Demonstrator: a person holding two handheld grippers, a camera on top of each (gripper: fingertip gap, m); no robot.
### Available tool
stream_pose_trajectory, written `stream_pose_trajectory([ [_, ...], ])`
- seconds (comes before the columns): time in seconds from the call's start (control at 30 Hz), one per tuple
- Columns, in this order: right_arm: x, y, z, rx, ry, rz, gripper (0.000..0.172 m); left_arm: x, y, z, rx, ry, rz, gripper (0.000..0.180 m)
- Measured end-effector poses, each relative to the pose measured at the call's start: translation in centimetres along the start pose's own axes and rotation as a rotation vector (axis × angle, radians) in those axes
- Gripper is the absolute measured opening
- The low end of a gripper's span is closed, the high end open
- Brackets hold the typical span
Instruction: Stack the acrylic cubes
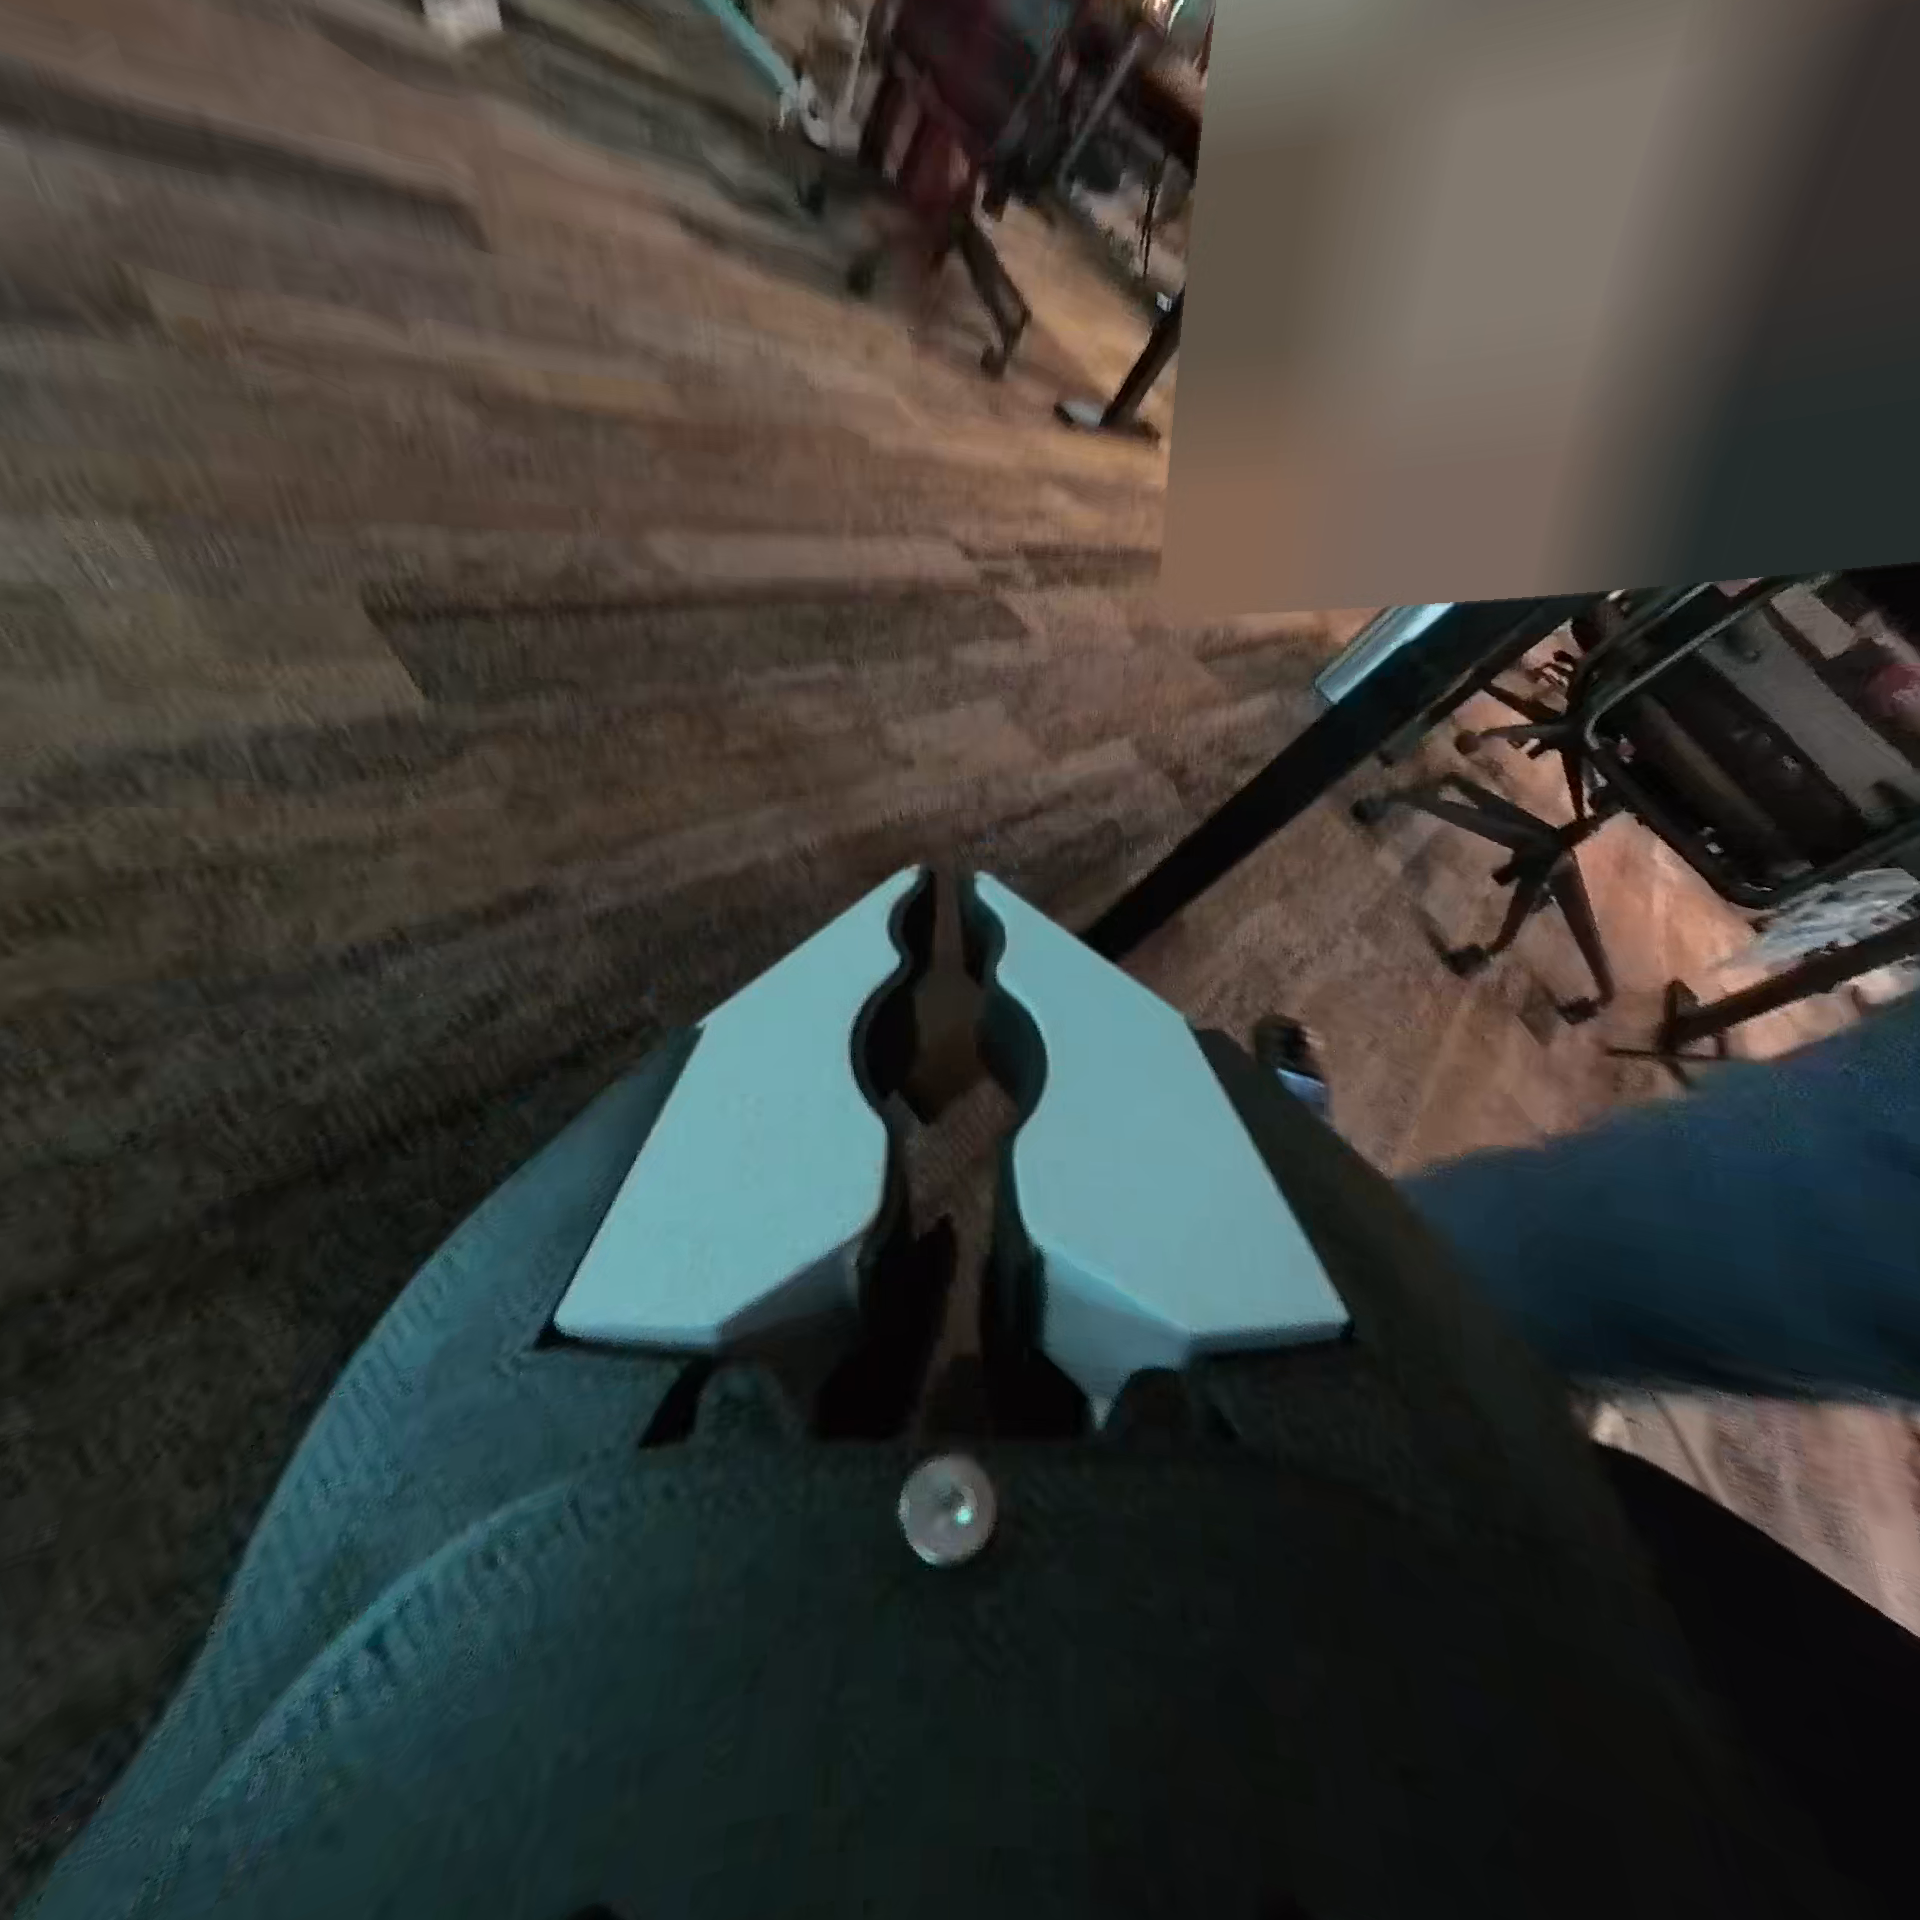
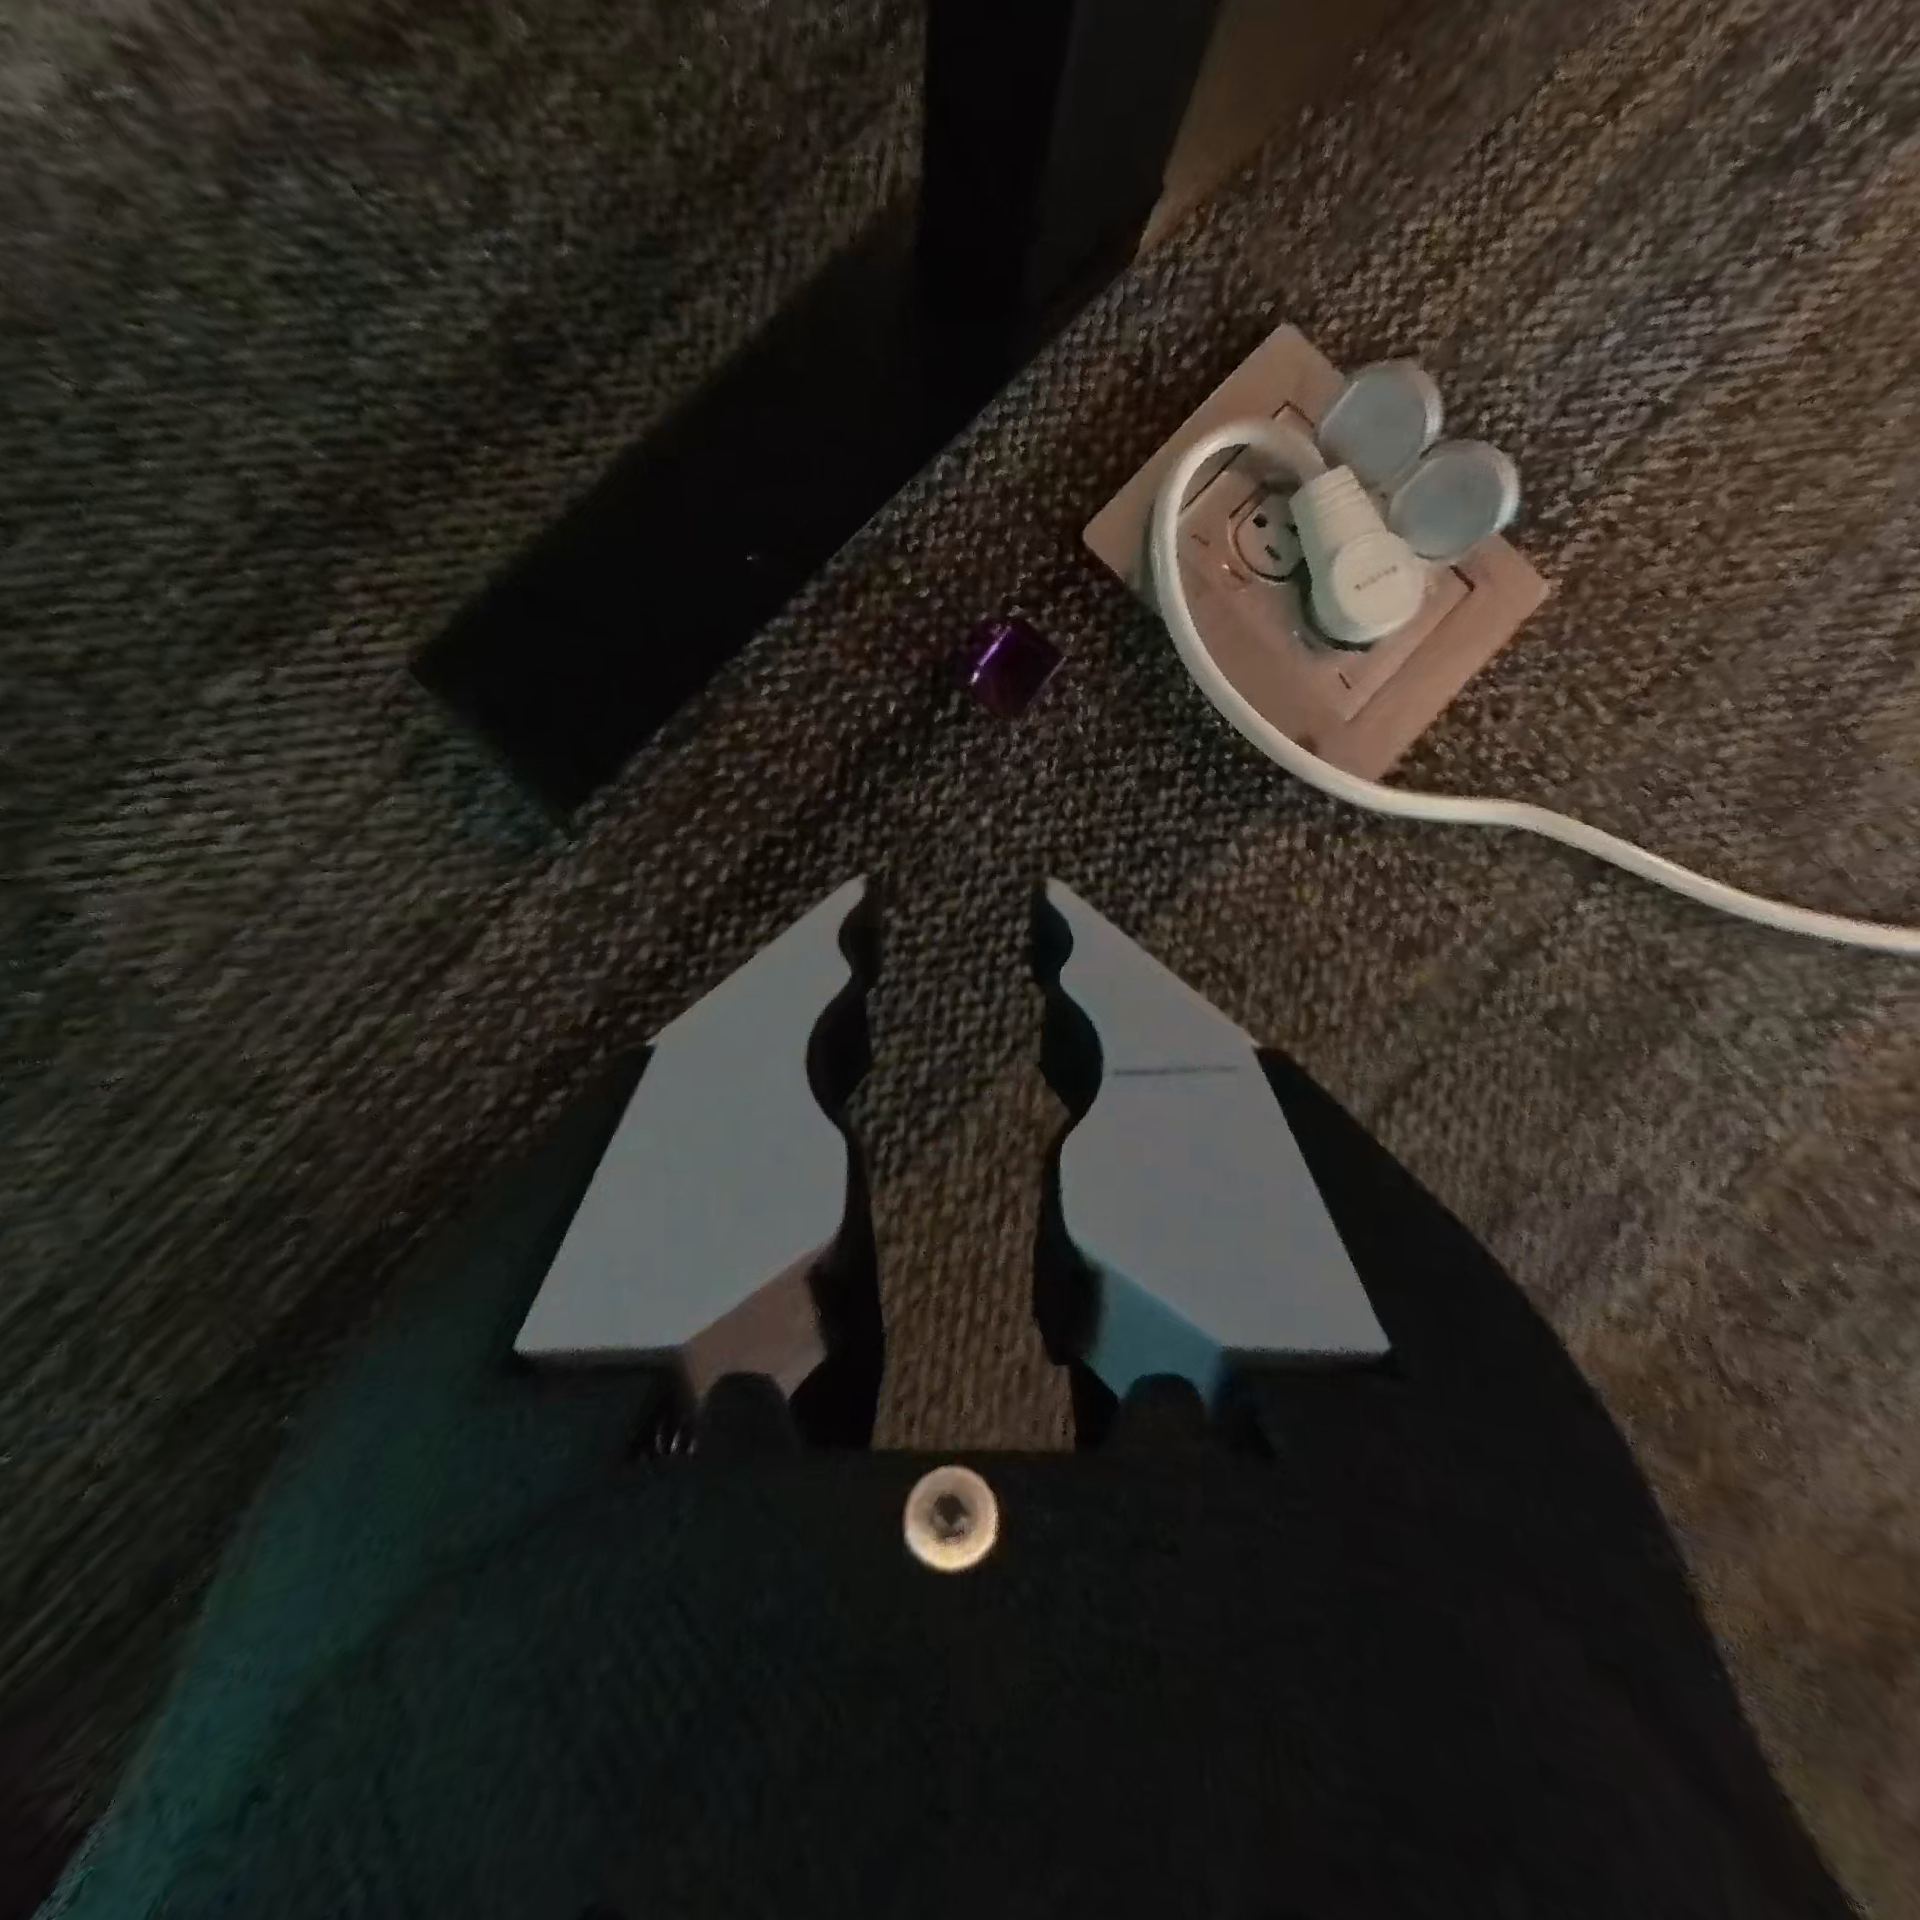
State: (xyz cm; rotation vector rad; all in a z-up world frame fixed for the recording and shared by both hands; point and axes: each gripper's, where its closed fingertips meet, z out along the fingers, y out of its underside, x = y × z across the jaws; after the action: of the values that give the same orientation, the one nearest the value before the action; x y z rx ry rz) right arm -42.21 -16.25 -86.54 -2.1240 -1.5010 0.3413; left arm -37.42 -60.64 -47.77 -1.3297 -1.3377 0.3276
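Over brown carpet (image 2: 1039, 987), the left gripper (image 1: 948, 883) is clenched on nothing while the right gripper (image 2: 951, 894) hangs released, a purple block (image 2: 1010, 667) just beyond it, left of a floor socket (image 2: 1455, 665) whose white cord (image 2: 1558, 831) could snag.

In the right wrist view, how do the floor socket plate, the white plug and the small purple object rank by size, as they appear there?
Largest to smallest:
1. Floor socket plate, tan and square, set in the carpet.
2. White plug, sitting on the plate.
3. Small purple object, lying on the carpet beside the plate.
All three lie at floor level, so the ranking seems reliable.
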Motion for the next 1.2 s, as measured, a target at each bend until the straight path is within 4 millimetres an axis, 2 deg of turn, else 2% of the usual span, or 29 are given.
stream_pose_trajectory([
  [0.13, -0.6, -1.0, 7.2, 0.014, -0.032, -0.213, 0.048, -1.0, 1.5, 1.4, -0.069, 0.002, -0.036, 0.001],
  [0.2, -0.7, -1.2, 10.1, -0.02, -0.057, -0.34, 0.051, -1.2, 2.0, 2.4, -0.11, 0.024, -0.043, 0.001],
  [0.3, 0.1, -0.4, 13.5, -0.15, -0.124, -0.518, 0.054, -1.8, 2.5, 3.5, -0.151, 0.026, -0.045, 0.0],
  [0.4, 1.6, 0.2, 15.5, -0.26, -0.173, -0.666, 0.058, -2.3, 2.5, 4.4, -0.164, 0.022, -0.055, 0.0],
  [0.53, 2.2, 1.1, 17.2, -0.371, -0.248, -0.769, 0.054, -1.8, 3.3, 5.8, -0.204, 0.063, -0.103, 0.0],
  [0.6, 2.3, 2.0, 17.5, -0.454, -0.243, -0.805, 0.027, -1.2, 3.6, 6.1, -0.216, 0.099, -0.137, 0.0],
  [0.67, 1.8, 2.1, 16.5, -0.456, -0.217, -0.809, 0.025, -0.6, 3.8, 6.1, -0.208, 0.131, -0.189, 0.0],
  [0.77, -0.9, 2.0, 12.4, -0.363, -0.197, -0.736, 0.025, -0.2, 3.8, 5.7, -0.174, 0.137, -0.235, 0.0],
  [0.87, -5.7, 1.8, 5.7, -0.25, -0.201, -0.624, 0.025, 1.3, 4.2, 5.4, -0.196, 0.159, -0.12, 0.0],
  [0.93, -9.8, 1.9, 0.1, -0.226, -0.232, -0.566, 0.026, 2.2, 5.0, 4.7, -0.243, 0.168, -0.015, 0.0],
  [0.97, -12.0, 1.8, -2.9, -0.216, -0.25, -0.56, 0.026, 1.9, 4.8, 4.1, -0.241, 0.133, 0.027, 0.0],
  [1.1, -20.6, -0.5, -16.2, -0.154, -0.345, -0.632, 0.026, -2.0, 2.3, 1.6, -0.2, -0.082, 0.165, 0.0],
  [1.17, -24.6, -2.0, -22.7, -0.146, -0.399, -0.648, 0.026, -3.7, -0.5, 0.8, -0.193, -0.176, 0.249, 0.0],
  [1.2, -26.5, -2.8, -25.8, -0.148, -0.426, -0.65, 0.026, -3.8, -3.0, 0.4, -0.166, -0.197, 0.282, 0.0],
])
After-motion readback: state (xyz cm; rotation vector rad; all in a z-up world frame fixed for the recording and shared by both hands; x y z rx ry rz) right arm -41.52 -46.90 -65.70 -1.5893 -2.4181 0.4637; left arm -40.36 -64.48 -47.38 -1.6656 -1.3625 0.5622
